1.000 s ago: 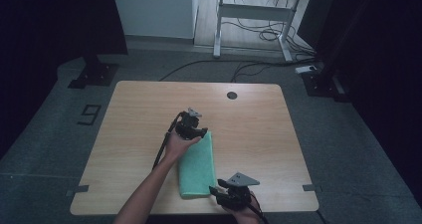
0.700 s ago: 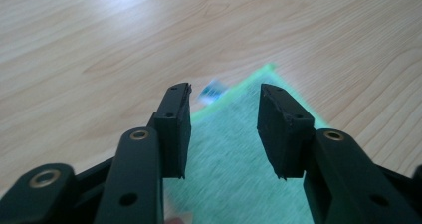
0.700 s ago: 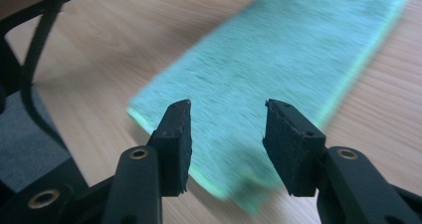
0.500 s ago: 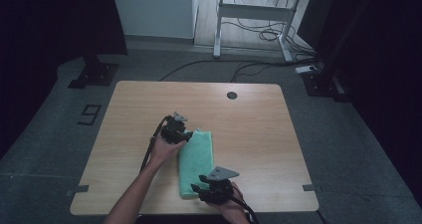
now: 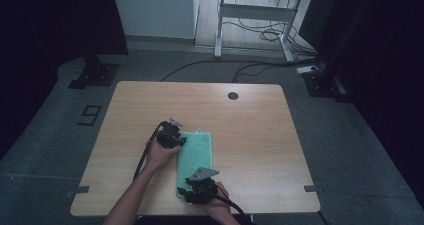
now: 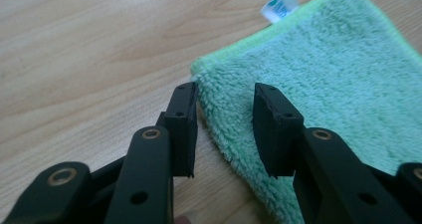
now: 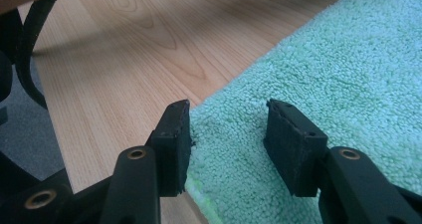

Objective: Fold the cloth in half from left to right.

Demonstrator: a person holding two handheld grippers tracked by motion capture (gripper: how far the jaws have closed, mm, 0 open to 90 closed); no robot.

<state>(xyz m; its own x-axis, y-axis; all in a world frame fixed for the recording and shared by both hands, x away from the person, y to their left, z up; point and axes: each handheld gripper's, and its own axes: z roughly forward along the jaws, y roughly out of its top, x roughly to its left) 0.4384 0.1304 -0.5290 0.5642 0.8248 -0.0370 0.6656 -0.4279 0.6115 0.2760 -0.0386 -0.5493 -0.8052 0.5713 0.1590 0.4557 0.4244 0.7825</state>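
A green terry towel lies flat and folded on the wooden table. In the high view my left gripper is at the towel's far left corner. In the left gripper view it stands open, its jaws straddling the towel edge near a white-and-blue label. My right gripper is at the towel's near left corner. The right gripper view shows it open too, with the towel edge under the gap between the jaws.
A round cable hole sits near the table's far edge. Beyond the table stand a desk frame with floor cables and a dark stand base at the left. Bare wood lies right of the towel.
Both grippers have moved left, from the towel's right side to its left edge. The towel now lies straighter and a little farther left.
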